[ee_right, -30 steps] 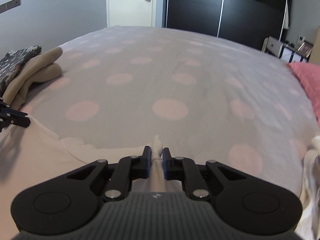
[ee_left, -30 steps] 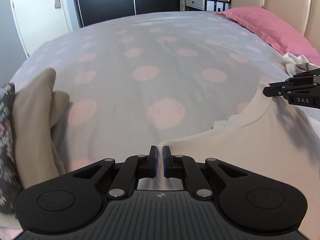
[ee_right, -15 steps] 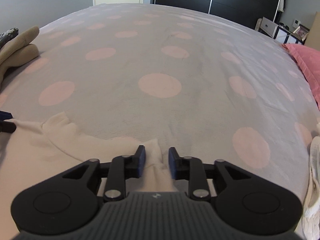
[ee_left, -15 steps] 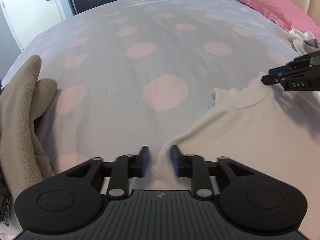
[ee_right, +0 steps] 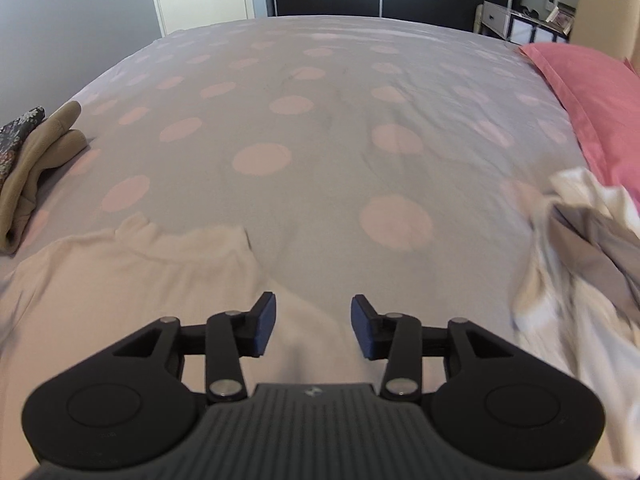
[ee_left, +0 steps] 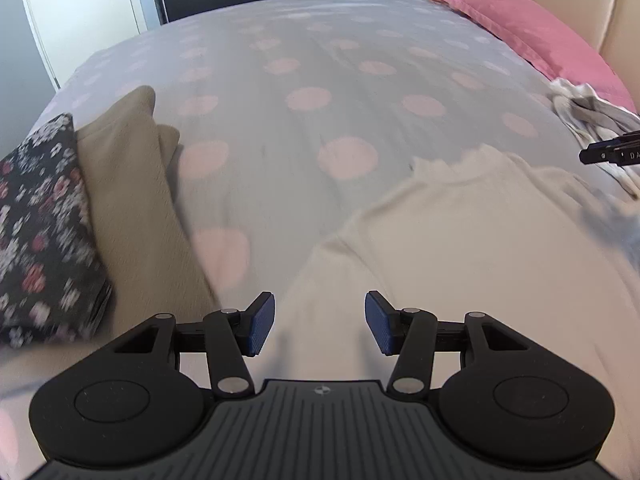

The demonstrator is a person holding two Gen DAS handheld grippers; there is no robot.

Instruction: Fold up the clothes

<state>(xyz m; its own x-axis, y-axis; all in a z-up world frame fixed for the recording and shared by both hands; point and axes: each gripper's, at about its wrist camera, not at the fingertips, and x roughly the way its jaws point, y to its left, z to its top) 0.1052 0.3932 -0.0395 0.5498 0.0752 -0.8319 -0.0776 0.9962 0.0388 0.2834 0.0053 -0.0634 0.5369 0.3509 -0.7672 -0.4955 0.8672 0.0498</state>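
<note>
1. A second ago both tools were clamped on the edge of the cream knit top with a ribbed collar (ee_left: 472, 240); half a second ago the blue pads had begun to part. Now the left gripper (ee_left: 319, 322) is spread wide and nothing is held between its pads.
2. The right gripper (ee_right: 313, 325) is likewise spread wide and empty — the fabric has been let go on both sides.
3. The cream top, earlier lifted at the shoulders, is now laid flat on the grey bedspread with pink dots (ee_left: 320, 80), directly under and ahead of both tools; its collar (ee_right: 140, 226) is seen ahead and to the left of the right gripper.
4. Since the earlier frame more of the surroundings has come into view: a folded tan fleece garment (ee_left: 132, 200) and a dark floral fabric (ee_left: 40, 240) lie beside each other, left of the left gripper.
5. A crumpled white-and-grey pile of clothes (ee_right: 580, 240) is seen right of the right gripper, just below a pink pillow (ee_right: 592, 92).
6. No containers are visible — the clothes rest directly on the bedspread.
</note>
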